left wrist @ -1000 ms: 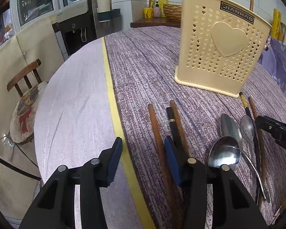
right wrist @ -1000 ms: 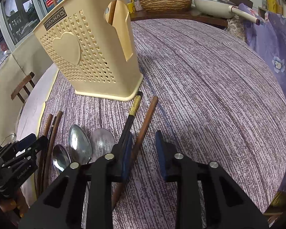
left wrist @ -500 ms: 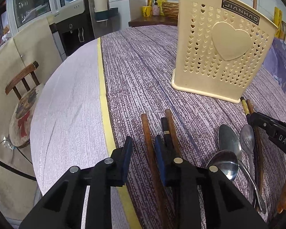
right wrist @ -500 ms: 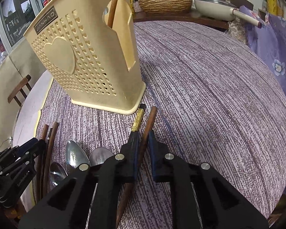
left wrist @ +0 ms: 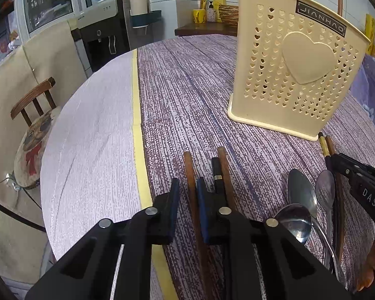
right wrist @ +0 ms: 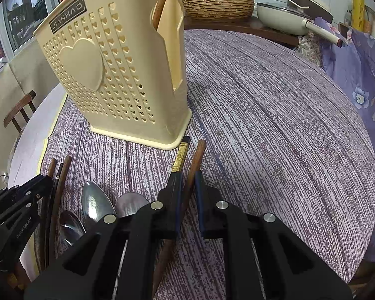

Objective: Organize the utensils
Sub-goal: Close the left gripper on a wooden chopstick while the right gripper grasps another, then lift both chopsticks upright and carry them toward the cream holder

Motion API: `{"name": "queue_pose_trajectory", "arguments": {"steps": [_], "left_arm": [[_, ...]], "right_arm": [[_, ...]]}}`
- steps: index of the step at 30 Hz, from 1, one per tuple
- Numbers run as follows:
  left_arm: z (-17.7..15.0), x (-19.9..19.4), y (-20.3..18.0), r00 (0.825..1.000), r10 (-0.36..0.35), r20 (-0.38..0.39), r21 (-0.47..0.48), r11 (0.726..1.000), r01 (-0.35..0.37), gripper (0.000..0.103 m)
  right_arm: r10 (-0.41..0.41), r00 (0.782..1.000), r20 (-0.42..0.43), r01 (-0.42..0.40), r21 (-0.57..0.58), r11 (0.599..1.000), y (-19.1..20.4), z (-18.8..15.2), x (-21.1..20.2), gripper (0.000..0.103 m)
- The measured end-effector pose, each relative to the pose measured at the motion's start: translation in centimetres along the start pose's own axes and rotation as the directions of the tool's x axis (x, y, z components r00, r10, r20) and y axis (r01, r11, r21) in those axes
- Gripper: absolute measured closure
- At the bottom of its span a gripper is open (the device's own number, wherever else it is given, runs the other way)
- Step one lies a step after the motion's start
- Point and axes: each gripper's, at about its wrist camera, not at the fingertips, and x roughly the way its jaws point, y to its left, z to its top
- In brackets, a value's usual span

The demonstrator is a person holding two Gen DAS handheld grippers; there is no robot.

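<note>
A cream perforated utensil holder (left wrist: 292, 70) stands upright on the purple tablecloth; it also shows in the right wrist view (right wrist: 117, 75), with a wooden handle inside. My left gripper (left wrist: 187, 207) has its jaws narrowly closed around a brown wooden chopstick (left wrist: 189, 172), beside a black chopstick (left wrist: 216, 172) and another brown one (left wrist: 223, 167). My right gripper (right wrist: 188, 197) is narrowly closed around a brown chopstick (right wrist: 197, 157), next to a black chopstick with a gold band (right wrist: 180, 157). Three metal spoons (left wrist: 300, 195) lie between the two chopstick groups.
The round table has a yellow strip (left wrist: 137, 125) and a pale left part. A wooden chair (left wrist: 32, 115) stands off the left edge. A basket (right wrist: 217, 7) and a pan (right wrist: 282, 15) sit on the far counter. Floral cloth (right wrist: 362, 87) hangs at the right.
Both grippers have moved forward and lower along the chopsticks, and both have narrowed their jaws from wide open to close around one brown chopstick each.
</note>
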Motion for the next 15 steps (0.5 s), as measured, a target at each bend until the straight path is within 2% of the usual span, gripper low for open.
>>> {"name": "queue_pose_trajectory", "arguments": {"steps": [1, 6, 15], "left_arm": [[0.0, 0.0, 0.1, 1.000, 0.001, 0.000, -0.001, 1.000, -0.001, 0.094], [0.3, 0.1, 0.3, 1.000, -0.010, -0.006, -0.010, 1.000, 0.010, 0.094], [1.1, 0.7, 0.7, 0.999, -0.033, -0.014, -0.029, 0.999, 0.033, 0.095]], "right_arm": [[0.001, 1.000, 0.000, -0.001, 0.002, 1.000, -0.1, 0.0, 0.0, 0.092], [0.023, 1.000, -0.002, -0.023, 0.028, 0.999, -0.4, 0.2, 0.1, 0.092], [0.134, 0.991, -0.001, -0.133, 0.130, 0.983, -2.5, 1.0, 0.8, 0.093]]}}
